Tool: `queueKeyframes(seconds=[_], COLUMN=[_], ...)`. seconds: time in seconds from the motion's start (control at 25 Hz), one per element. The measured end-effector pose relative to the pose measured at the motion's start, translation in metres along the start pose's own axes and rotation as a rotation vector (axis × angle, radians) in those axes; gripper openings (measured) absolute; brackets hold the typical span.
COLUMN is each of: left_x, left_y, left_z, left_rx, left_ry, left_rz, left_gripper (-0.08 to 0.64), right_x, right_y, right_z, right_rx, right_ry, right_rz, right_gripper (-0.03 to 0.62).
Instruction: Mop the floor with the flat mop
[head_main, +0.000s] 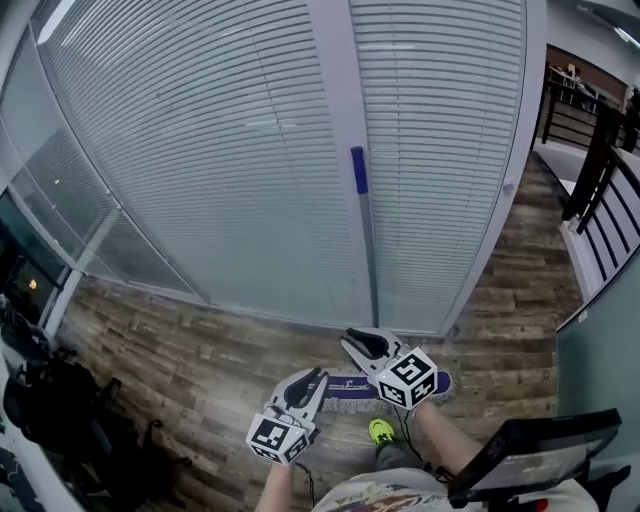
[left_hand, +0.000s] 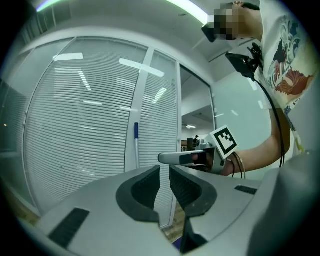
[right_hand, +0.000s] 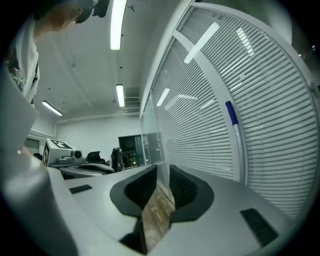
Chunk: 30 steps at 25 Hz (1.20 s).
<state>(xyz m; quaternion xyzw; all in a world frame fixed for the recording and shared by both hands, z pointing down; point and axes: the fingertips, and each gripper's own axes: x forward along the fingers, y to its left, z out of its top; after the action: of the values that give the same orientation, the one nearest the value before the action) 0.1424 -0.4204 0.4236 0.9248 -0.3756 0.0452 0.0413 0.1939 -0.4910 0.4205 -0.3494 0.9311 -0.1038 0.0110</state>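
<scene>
The flat mop leans upright against the glass wall. Its pale handle (head_main: 366, 250) ends in a blue grip (head_main: 358, 170), and its purple head (head_main: 345, 388) lies on the wood floor. My left gripper (head_main: 320, 374) and right gripper (head_main: 346, 340) are held level in front of the mop, short of the handle, both with nothing in them. In the left gripper view the jaws (left_hand: 165, 172) stand almost together and the handle (left_hand: 136, 147) is beyond them, with the right gripper (left_hand: 162, 158) to the right. In the right gripper view the jaws (right_hand: 163, 172) are shut, the handle (right_hand: 239, 147) to their right.
A glass wall with white blinds (head_main: 230, 170) runs across ahead. Black bags and gear (head_main: 50, 400) sit at the lower left. A dark railing (head_main: 600, 180) stands at the right. A green shoe (head_main: 381, 431) is under the grippers, and a black tablet (head_main: 530, 455) hangs at the person's chest.
</scene>
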Motion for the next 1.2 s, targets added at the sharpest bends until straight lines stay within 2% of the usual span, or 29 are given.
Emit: queueKeyframes(seconds=[0.12,0.28,0.4,0.64,0.96,1.08,1.2], left_x=[0.045,0.093,0.12,0.161,0.175,0.174,0.177], left_y=[0.023,0.058,0.08,0.109,0.129,0.126,0.127], left_z=[0.009,0.006,0.0,0.014,-0.019,-0.027,-0.024], left_rx=[-0.003,-0.017,-0.037,-0.028,-0.016,-0.024,-0.026], left_ry=[0.006,0.014,0.01,0.014,0.044,0.053,0.058], left_rz=[0.019,0.047,0.071,0.074,0.071,0.068,0.065], left_gripper=[0.066,0.066,0.066,0.066,0.066,0.066,0.066], right_x=[0.022,0.056,0.078,0.118,0.154,0.15,0.17], right_y=[-0.058,-0.13,-0.185,-0.278,-0.341,-0.345,-0.349], right_z=[0.016,0.031,0.039,0.081,0.073,0.087,0.091], right_rx=[0.001,-0.026,-0.048,-0.085,-0.171,-0.159,-0.189], right_ry=[-0.008,-0.006,-0.015,-0.033,0.0,-0.044,0.014], right_rz=[-0.011,-0.034,-0.093,-0.221,-0.323,-0.326,-0.309], right_gripper=[0.063,0.142,0.16,0.173,0.181,0.181,0.181])
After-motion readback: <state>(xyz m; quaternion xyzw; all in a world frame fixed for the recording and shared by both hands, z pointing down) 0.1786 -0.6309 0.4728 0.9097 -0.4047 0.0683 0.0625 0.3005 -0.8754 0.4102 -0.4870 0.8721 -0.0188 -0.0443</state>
